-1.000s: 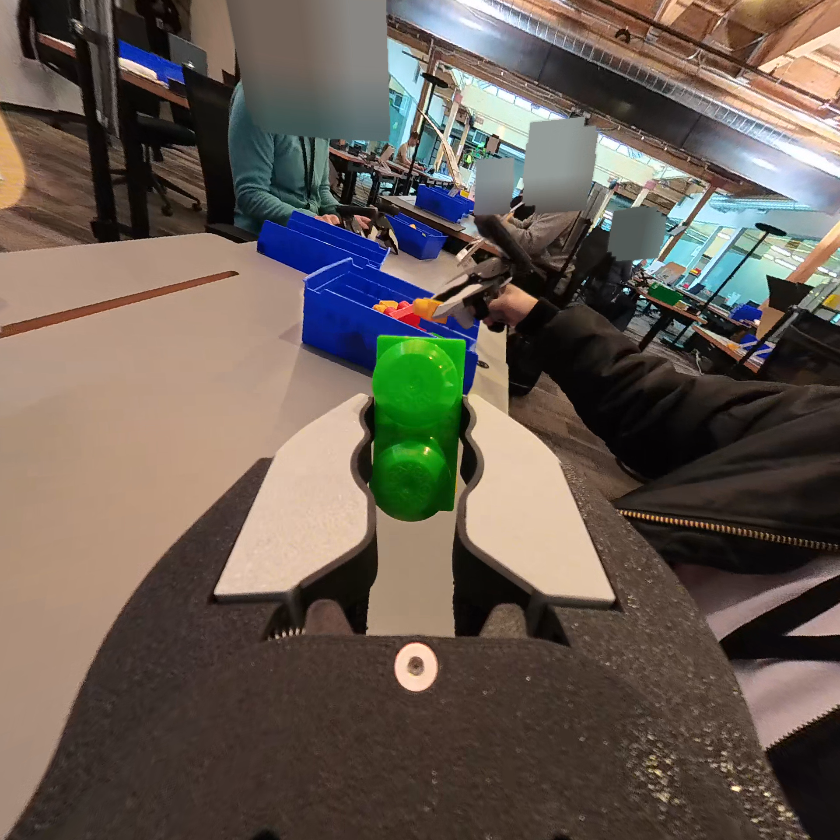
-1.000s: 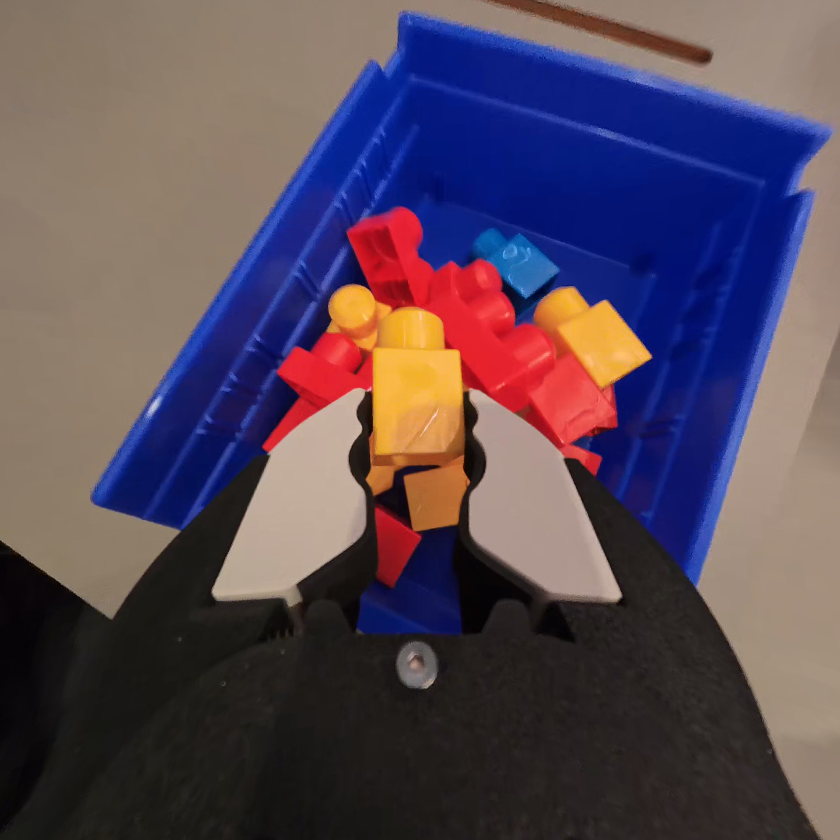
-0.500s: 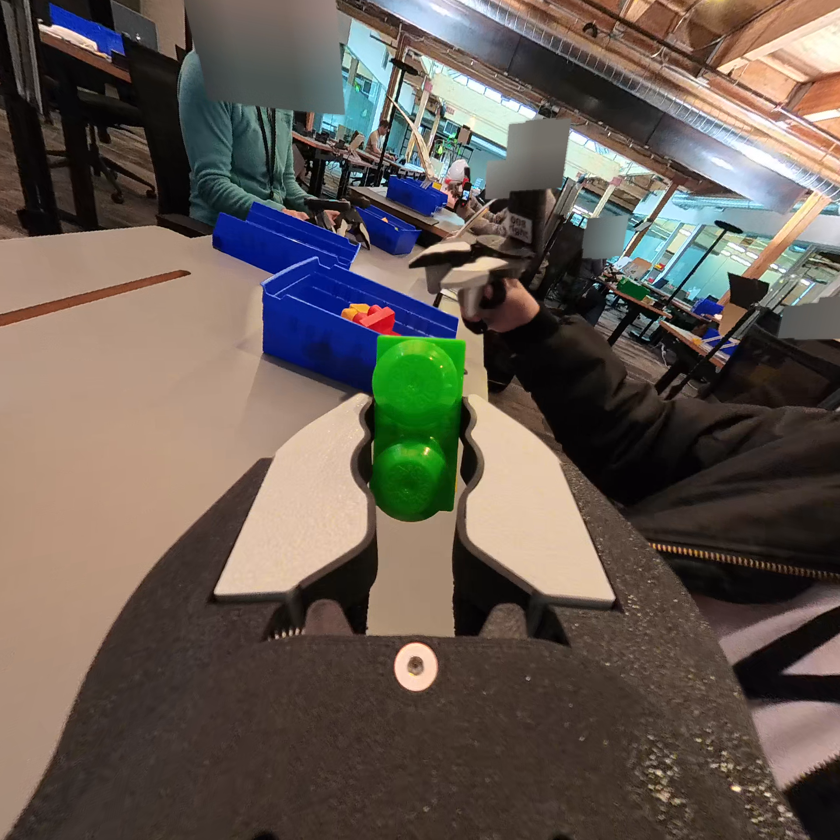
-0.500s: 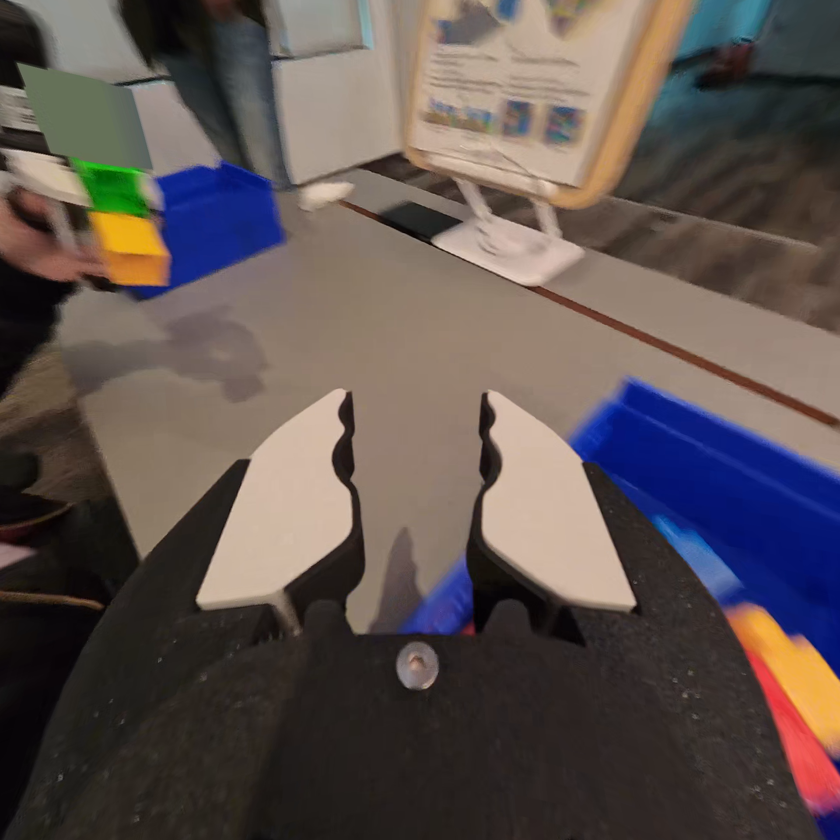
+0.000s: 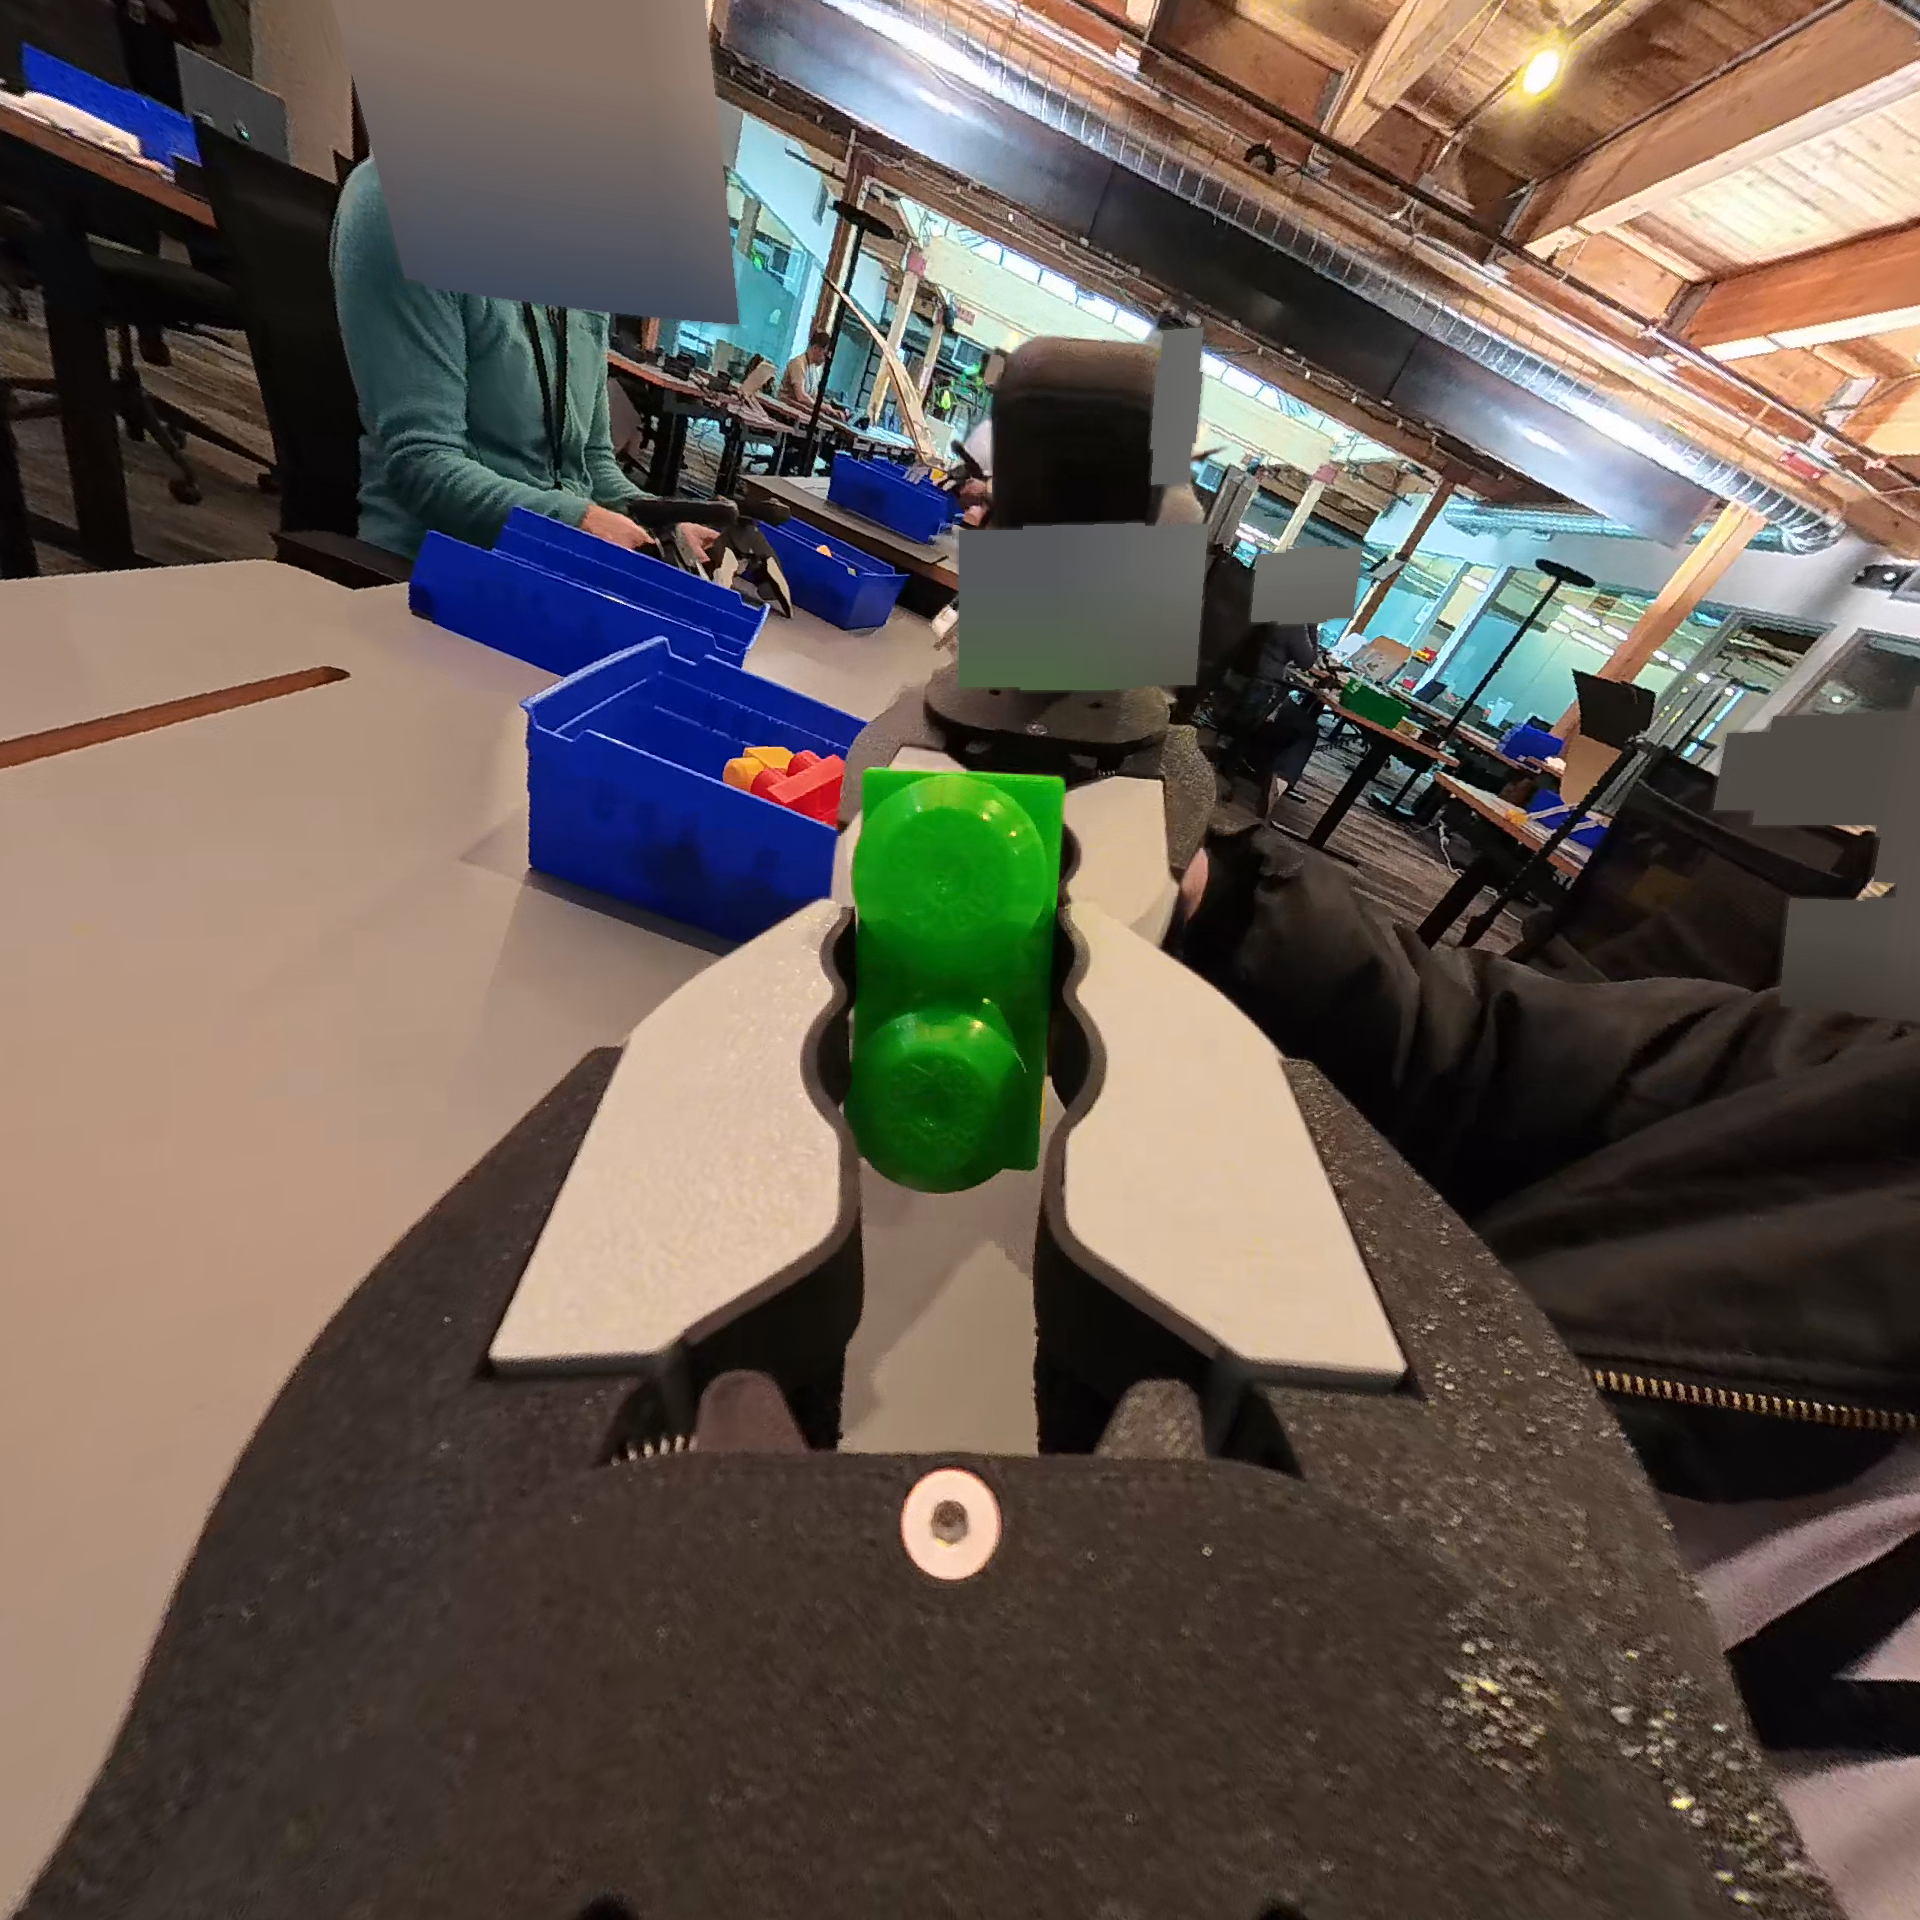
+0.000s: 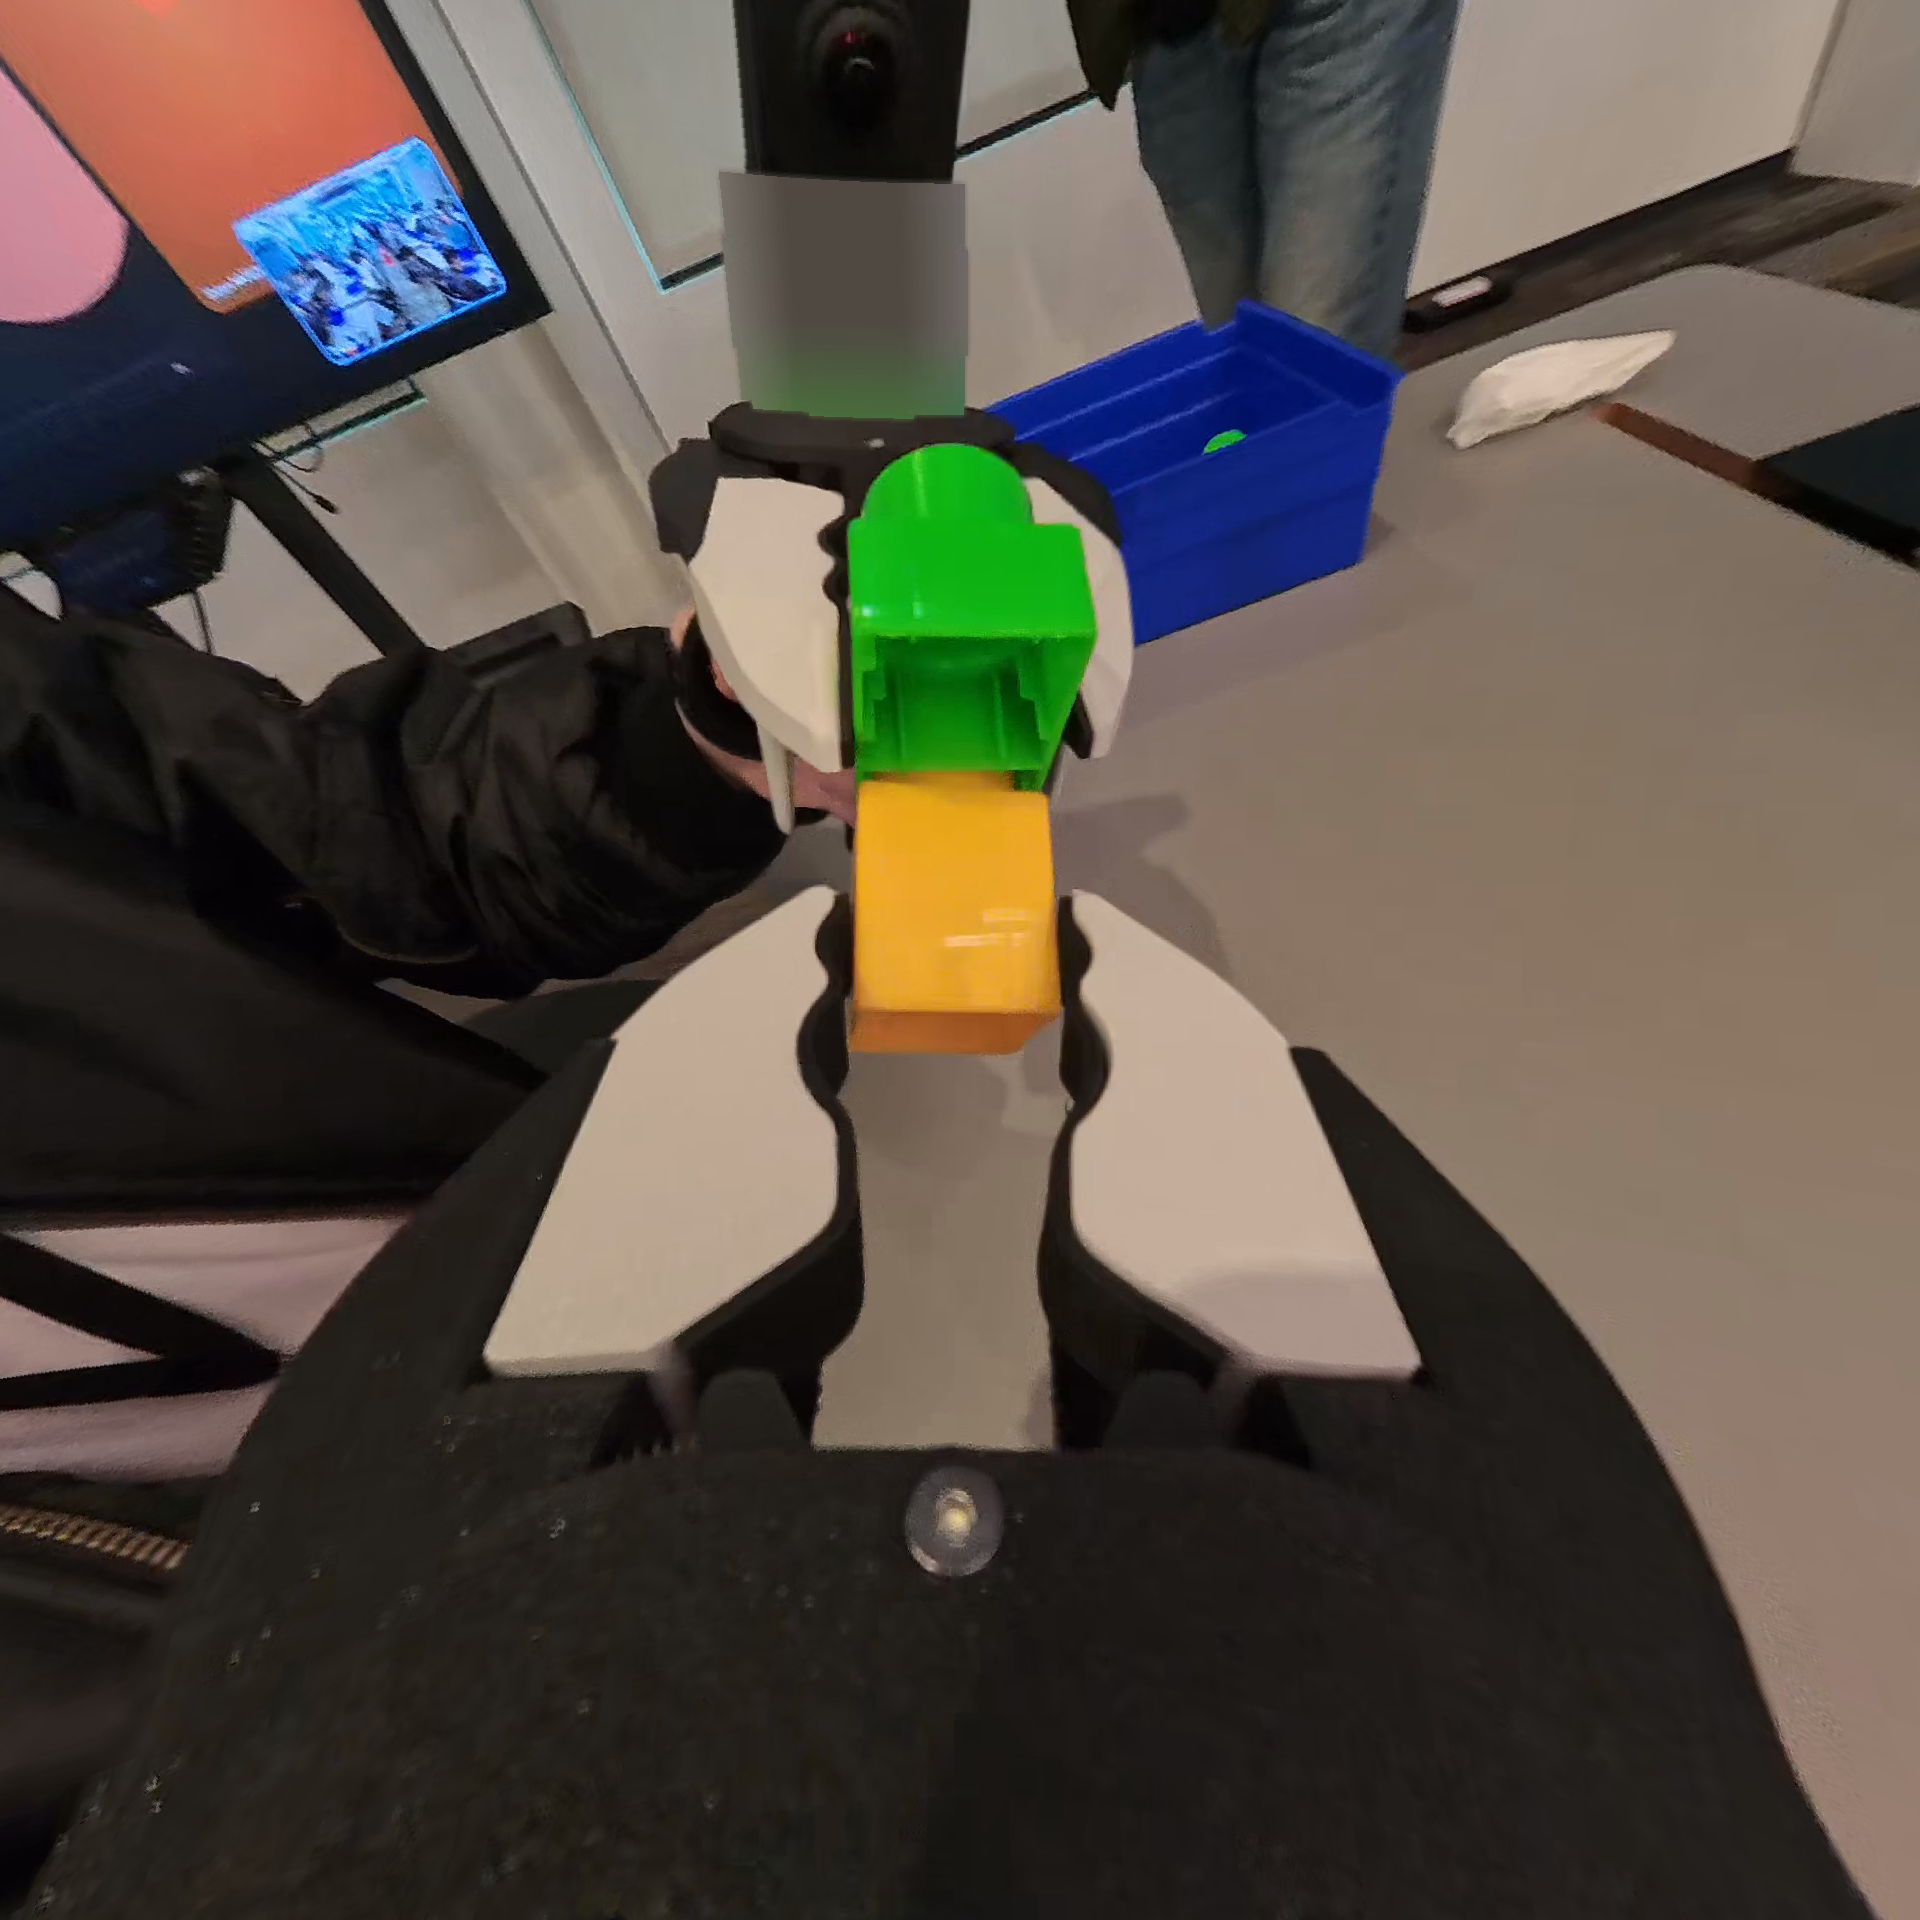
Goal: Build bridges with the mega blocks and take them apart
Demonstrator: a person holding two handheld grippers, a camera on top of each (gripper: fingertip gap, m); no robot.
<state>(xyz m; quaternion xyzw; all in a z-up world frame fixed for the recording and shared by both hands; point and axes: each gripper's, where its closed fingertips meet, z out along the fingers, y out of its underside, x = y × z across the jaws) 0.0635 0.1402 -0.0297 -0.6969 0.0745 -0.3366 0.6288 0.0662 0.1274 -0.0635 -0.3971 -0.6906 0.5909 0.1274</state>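
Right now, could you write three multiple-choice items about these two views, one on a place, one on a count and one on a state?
1. Where is the small yellow plastic block?
A. Between the left gripper's fingers
B. Between the right gripper's fingers, against the open underside of the green block
C. On top of the green block's studs

2. How many round studs does the bright green plastic block show in the left wrist view?
A. One
B. Two
C. Four

3. In what state is the left gripper?
A. Open and empty
B. Shut on the yellow block
C. Shut on the green block

Answers:
1 B: the right gripper has it between its fingers.
2 B: two studs face the camera.
3 C: both fingers press the green block's sides.
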